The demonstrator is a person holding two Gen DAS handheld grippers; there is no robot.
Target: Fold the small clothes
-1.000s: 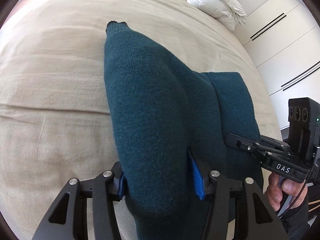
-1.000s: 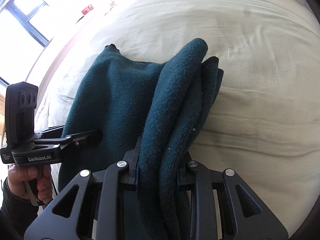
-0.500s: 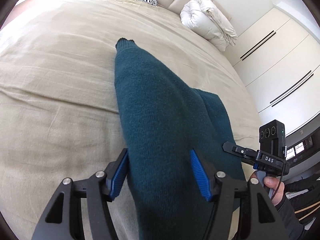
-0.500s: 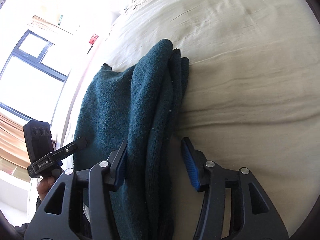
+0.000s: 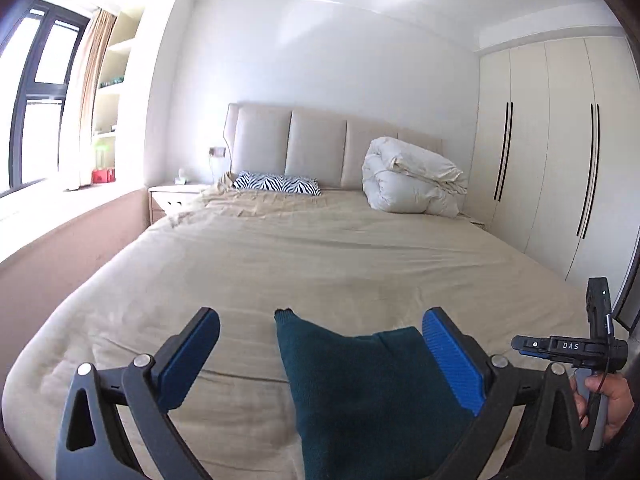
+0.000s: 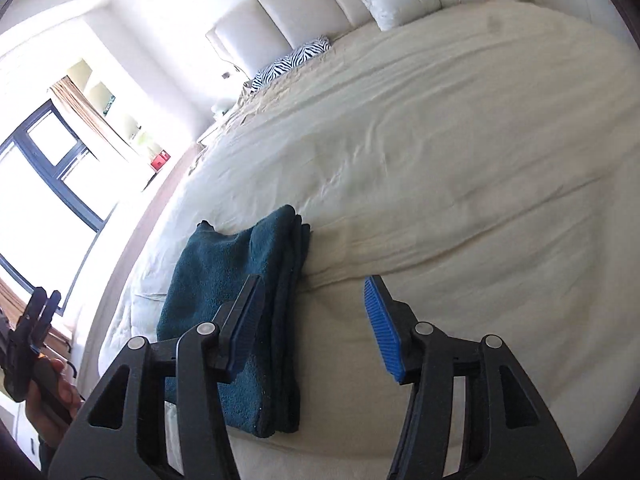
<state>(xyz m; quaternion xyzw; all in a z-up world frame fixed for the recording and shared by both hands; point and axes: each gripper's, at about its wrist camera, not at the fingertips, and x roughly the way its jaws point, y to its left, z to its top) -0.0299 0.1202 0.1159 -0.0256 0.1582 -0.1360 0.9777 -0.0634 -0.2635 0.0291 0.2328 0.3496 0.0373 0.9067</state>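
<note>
Through my left wrist camera, my left gripper has its blue-padded jaws flung wide and still opening, with nothing pressed between them. A second ago these pads were clamped on the dark teal knitted garment; now it lies folded on the beige bed cover below and beyond the pads, one narrow corner pointing toward the headboard. The view has also swung up from the cloth: I now see the padded cream headboard, a zebra-striped pillow, a rolled white duvet and the cream wardrobe doors. At the right edge, my right hand grips the handle of the other tool.

Through my right wrist camera, my right gripper stands half spread, its jaws parted and holding nothing. Before, they pinched the stacked edge of the garment; now the folded teal pile lies flat on the cover, mostly under and beyond my left-hand pad, with its layered edge in the gap and touching neither pad. My left hand shows at the lower left edge by the window.
</note>
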